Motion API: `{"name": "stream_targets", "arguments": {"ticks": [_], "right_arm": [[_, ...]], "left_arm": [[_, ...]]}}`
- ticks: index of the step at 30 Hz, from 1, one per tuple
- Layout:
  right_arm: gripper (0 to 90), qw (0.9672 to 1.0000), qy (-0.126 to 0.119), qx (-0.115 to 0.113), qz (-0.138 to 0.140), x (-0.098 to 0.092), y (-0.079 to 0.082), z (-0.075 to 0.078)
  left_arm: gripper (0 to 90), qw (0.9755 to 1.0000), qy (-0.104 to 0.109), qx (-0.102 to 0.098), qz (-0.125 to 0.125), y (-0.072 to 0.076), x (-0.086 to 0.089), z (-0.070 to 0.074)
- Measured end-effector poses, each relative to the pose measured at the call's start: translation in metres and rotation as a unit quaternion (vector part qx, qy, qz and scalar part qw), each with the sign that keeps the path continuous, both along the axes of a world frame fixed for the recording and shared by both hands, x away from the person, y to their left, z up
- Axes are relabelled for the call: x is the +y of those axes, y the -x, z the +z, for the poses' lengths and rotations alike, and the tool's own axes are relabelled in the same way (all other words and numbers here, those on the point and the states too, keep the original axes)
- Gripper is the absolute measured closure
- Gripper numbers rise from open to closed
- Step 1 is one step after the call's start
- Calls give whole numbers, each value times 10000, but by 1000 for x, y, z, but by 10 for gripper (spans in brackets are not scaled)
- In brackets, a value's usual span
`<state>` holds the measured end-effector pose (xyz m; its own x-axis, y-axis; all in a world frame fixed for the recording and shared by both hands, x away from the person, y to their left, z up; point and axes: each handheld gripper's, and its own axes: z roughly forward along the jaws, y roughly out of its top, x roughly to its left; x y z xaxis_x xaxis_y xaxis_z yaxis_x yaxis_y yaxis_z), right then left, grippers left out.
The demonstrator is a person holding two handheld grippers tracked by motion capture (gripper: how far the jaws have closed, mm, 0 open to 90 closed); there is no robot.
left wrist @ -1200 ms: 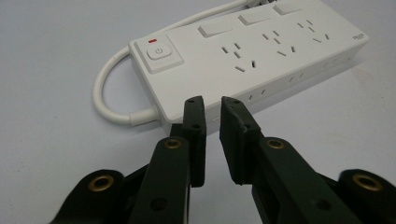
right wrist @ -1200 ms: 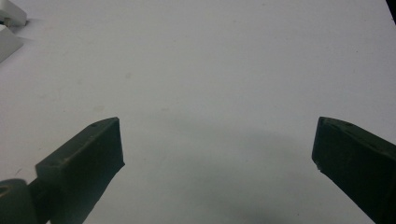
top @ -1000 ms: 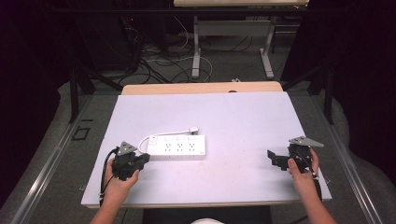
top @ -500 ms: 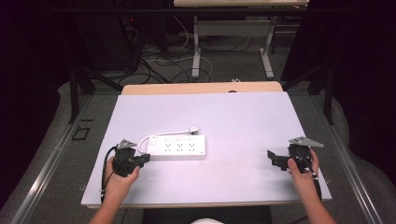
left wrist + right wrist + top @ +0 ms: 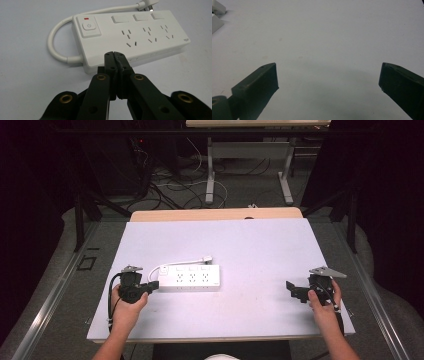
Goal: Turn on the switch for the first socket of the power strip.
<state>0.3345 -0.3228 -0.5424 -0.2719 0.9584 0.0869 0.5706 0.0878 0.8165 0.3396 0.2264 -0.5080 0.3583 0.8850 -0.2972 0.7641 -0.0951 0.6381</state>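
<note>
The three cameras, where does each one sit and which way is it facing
High view: above the person's side, looking forward and down on the table; both forearms, left gripper and right gripper show.
Left gripper view: on the left gripper, looking along its shut jaws at the power strip.
Right gripper view: on the right gripper, looking across bare tabletop between open jaws.
Shared: the power strip appears in the high and left gripper views.

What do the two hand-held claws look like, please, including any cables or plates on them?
Both are black. The left claw has two flat black jaws on linked arms with brass-coloured pivot rings, and a black cable loops from its body. The right claw carries a grey three-cornered plate on top. The forearms are bare.
</note>
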Motion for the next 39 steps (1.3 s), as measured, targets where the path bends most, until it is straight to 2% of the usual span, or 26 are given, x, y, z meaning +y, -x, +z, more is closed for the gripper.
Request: {"name": "stream_targets", "arguments": {"ticks": [14, 18, 19, 20, 21, 27, 29, 32, 39], "right_arm": [[22, 10000, -42, 67, 4, 0, 0, 0], [22, 10000, -31, 72, 4, 0, 0, -1], [22, 10000, -52, 74, 1, 0, 0, -1], [22, 10000, -56, 79, -6, 1, 0, -1], [22, 10000, -58, 77, -4, 1, 0, -1], [23, 10000, -38, 64, 3, 0, -1, -1], [23, 10000, -27, 51, 3, 0, -1, -1], [23, 10000, -29, 31, -9, 0, -1, -1], [23, 10000, -19, 61, 32, 0, -1, -2]], "left_arm": [[899, 9999, 132, 56, 41, -14, -7, 9], [899, 9998, 195, -20, 46, -18, -11, 12], [899, 9998, 177, 39, 4, -19, -11, 14], [899, 9997, 205, -53, 75, -20, -13, 13], [899, 9998, 204, -3, 10, -21, -13, 15], [899, 9995, 293, -90, 5, -27, -21, 18], [899, 9996, 272, -72, -52, -30, -23, 20], [899, 9995, 291, -120, -23, -33, -27, 19], [899, 9996, 251, -84, -38, -41, -32, 18]]}}
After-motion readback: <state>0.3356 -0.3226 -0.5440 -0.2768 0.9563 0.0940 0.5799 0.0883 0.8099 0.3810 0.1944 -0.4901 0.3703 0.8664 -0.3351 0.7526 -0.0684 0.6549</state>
